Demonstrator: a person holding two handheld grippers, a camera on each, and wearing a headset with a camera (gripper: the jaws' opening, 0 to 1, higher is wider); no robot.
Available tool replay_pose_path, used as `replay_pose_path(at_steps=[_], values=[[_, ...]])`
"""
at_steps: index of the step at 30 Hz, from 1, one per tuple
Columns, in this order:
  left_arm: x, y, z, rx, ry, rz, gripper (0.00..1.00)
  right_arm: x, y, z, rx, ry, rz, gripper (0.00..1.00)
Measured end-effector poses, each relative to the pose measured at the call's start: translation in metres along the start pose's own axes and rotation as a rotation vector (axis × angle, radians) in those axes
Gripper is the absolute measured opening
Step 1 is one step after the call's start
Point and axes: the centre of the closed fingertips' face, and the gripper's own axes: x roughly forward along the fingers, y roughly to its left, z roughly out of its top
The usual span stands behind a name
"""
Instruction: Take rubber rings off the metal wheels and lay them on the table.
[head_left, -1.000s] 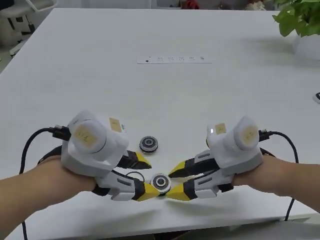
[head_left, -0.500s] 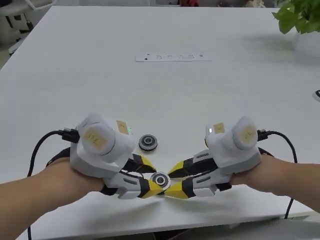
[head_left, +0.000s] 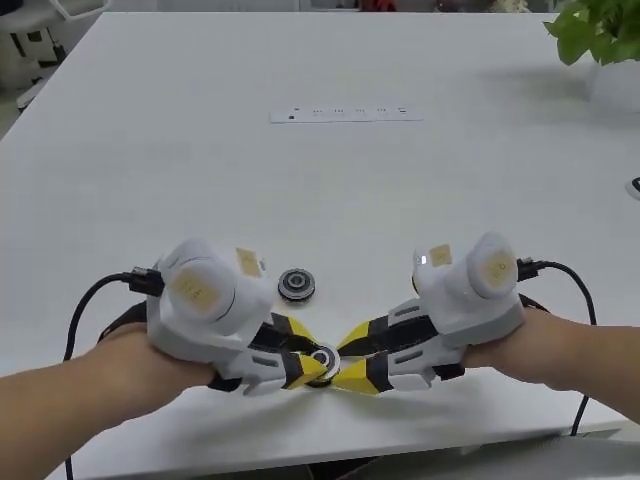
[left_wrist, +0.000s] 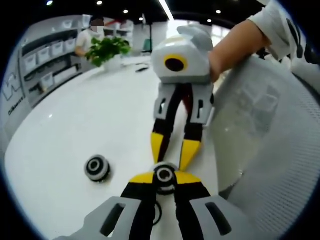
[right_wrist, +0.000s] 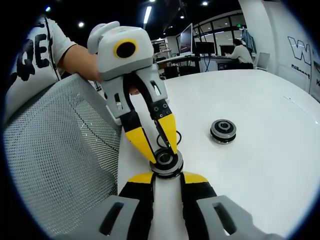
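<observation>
The far half of the desk is open. Only a flat socket strip lies across its middle, and a plant stands at the far right corner.

At the front edge the left gripper and right gripper meet tip to tip, both pairs of fingers closed on one wheel — this joint blocks the front centre.

A loose wheel sits just beyond, near the left gripper.

A mesh chair back stands just beside the front edge.
</observation>
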Motion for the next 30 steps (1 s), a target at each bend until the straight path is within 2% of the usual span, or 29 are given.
replay_pose_path(at_steps=[4,27,28,29,30], values=[[0.0008,-0.0005,0.0005,0.024,0.005,0.007,0.13,0.0002,-0.0001,0.0001,0.001,0.000,0.001,0.17],[0.0007,0.0018,-0.0001,0.024,-0.001,0.013,0.13,-0.0006,0.0001,-0.0006,-0.031,0.011,0.006,0.13],[0.0006,0.0017,-0.0002,0.023,-0.001,0.013,0.13,-0.0017,-0.0033,-0.0043,-0.040,0.035,-0.013,0.09],[0.0003,0.0017,-0.0004,0.024,-0.001,0.013,0.13,-0.0014,0.0001,-0.0023,-0.039,0.021,0.005,0.06],[0.0000,0.0016,-0.0007,0.023,-0.001,0.013,0.13,-0.0041,-0.0043,-0.0026,-0.029,0.022,-0.016,0.01]])
